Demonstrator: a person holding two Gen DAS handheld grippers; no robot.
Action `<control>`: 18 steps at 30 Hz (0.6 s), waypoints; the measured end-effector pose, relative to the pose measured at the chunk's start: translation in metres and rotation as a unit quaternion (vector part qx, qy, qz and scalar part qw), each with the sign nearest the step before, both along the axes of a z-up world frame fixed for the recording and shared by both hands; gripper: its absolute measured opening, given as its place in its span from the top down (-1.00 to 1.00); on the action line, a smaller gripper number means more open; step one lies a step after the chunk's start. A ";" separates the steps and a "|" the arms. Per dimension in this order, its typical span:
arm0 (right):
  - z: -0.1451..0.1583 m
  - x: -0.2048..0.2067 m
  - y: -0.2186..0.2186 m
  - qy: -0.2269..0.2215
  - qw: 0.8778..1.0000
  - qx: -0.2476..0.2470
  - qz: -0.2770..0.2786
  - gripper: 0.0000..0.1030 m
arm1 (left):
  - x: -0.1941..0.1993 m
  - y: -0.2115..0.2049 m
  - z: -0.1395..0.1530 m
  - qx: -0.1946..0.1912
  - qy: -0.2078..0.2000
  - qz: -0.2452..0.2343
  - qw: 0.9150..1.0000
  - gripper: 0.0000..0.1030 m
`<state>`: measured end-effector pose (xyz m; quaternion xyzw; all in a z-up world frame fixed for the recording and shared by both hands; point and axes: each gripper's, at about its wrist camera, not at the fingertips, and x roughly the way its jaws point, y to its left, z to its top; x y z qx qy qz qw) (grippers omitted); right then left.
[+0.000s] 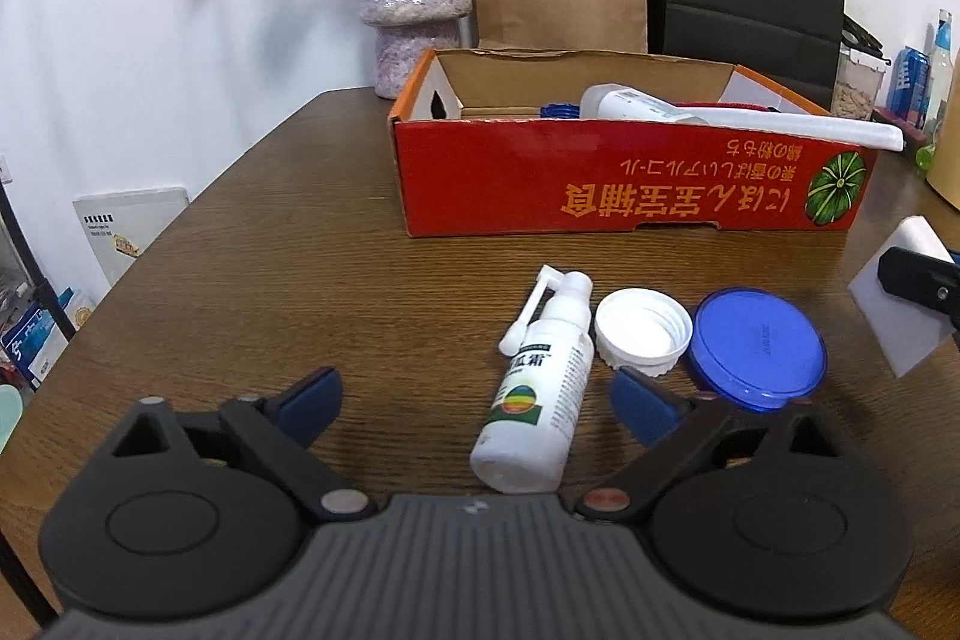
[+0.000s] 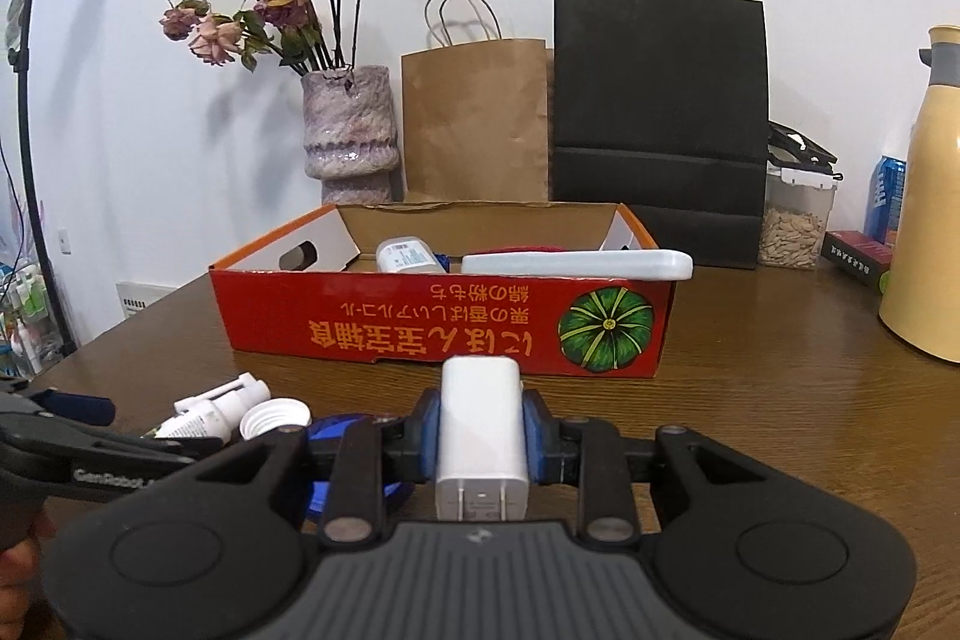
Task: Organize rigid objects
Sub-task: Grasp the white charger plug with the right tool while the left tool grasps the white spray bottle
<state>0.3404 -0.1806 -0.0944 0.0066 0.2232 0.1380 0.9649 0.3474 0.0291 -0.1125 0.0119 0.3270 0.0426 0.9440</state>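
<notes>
On brown table (image 1: 252,280), red box (image 1: 540,178)

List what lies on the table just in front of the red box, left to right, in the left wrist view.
Spray bottle → white cap → blue lid → white charger, clamped in the right tool at the frame's edge.

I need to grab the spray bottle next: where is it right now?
In the left wrist view the spray bottle lies on the table between the open left gripper's fingers, just left of the white cap, in front of the red box.
</notes>
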 end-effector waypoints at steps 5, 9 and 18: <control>0.000 -0.002 0.000 -0.001 1.000 0.002 0.002 0.48 | 0.004 -0.001 -0.001 -0.006 0.001 -0.001 1.000 -0.40; 0.000 -0.002 0.000 0.000 1.000 0.003 0.003 0.48 | 0.004 -0.004 -0.001 -0.011 -0.005 -0.012 1.000 0.13; 0.000 -0.003 0.001 -0.002 1.000 0.003 0.004 0.48 | 0.001 -0.006 0.002 -0.009 -0.017 -0.013 1.000 0.27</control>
